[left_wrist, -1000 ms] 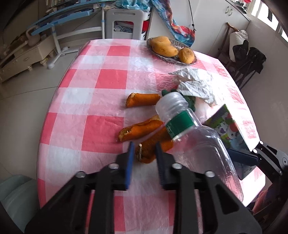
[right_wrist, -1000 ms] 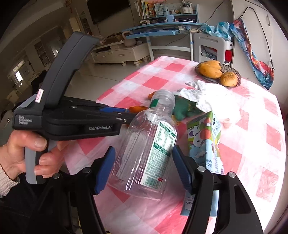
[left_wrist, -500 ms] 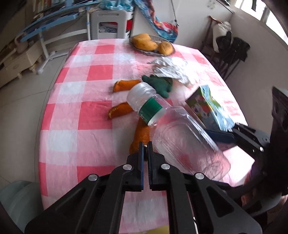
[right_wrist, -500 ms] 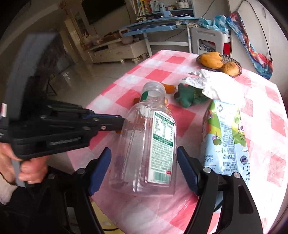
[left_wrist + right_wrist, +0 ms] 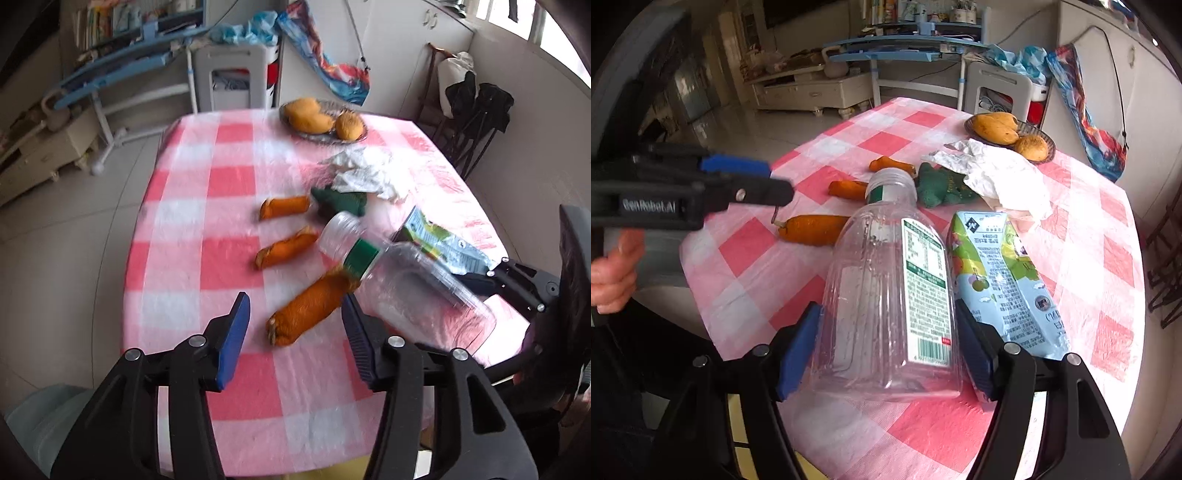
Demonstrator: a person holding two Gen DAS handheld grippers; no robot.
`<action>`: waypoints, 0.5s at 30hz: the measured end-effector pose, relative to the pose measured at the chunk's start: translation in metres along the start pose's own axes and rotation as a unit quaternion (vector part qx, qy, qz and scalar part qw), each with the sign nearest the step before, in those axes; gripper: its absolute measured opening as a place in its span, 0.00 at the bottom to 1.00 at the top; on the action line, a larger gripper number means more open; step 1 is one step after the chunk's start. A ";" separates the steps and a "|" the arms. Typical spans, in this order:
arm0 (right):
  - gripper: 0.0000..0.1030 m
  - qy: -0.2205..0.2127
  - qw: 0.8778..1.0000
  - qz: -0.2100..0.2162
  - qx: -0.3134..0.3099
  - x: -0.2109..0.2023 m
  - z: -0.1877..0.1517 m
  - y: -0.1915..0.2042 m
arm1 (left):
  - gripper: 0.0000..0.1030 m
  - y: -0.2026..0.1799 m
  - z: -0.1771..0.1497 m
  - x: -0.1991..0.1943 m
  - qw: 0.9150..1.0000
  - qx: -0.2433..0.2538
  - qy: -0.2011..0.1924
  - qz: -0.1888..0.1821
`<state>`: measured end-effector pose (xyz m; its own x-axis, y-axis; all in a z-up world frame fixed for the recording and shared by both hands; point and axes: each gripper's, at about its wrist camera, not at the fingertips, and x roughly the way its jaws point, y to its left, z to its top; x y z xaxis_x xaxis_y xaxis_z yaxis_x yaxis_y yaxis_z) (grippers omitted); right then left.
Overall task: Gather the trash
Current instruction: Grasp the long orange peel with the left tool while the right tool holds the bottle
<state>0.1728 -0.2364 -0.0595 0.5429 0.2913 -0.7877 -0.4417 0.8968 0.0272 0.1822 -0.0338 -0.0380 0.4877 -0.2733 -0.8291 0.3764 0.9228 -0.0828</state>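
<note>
On the pink-and-white checked tablecloth (image 5: pixel 1082 206) near the table's front edge, we are gripping a clear plastic bottle (image 5: pixel 882 295) in the right gripper (image 5: pixel 886 350); its blue pads are pressing on the two sides of the bottle's base. The bottle is uncapped, ribbed along its body, empty as far as we can see, and is carrying a green-and-white printed label with a barcode near the bottom and a green band at its neck. It is pointing neck-first toward the middle of the table, its base at the gripper.

Just beside the bottle, on its right in the right wrist view, a flattened pale blue and green drink carton (image 5: pixel 1001 280) is lying, touching or nearly touching the bottle's side. Beyond the bottle's mouth we are seeing three orange carrot-like pieces (image 5: pixel 306 310), a dark green crumpled thing (image 5: pixel 938 184) and crumpled white paper (image 5: pixel 1001 173). At the far edge a dish with yellow fruit (image 5: pixel 1008 129) is standing.

Our left gripper (image 5: pixel 295 325) is hovering above the nearest orange piece with its jaws apart; they have just been opening, and the piece is showing in the gap between them with neither pad touching it. In the right wrist view that gripper is coming in from the left, held in a hand (image 5: pixel 613 273)
</note>
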 end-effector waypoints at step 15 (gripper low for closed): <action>0.66 0.009 1.000 -0.004 -0.025 0.006 0.000 0.002 | 0.36 -0.035 -0.004 0.056 0.990 0.106 0.069 0.065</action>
<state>0.1752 -0.2330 -0.0640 0.5334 0.2776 -0.7990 -0.4723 0.8814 -0.0091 0.1932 -0.0799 -0.0842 0.4363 -0.1023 -0.8940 0.4805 0.8665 0.1354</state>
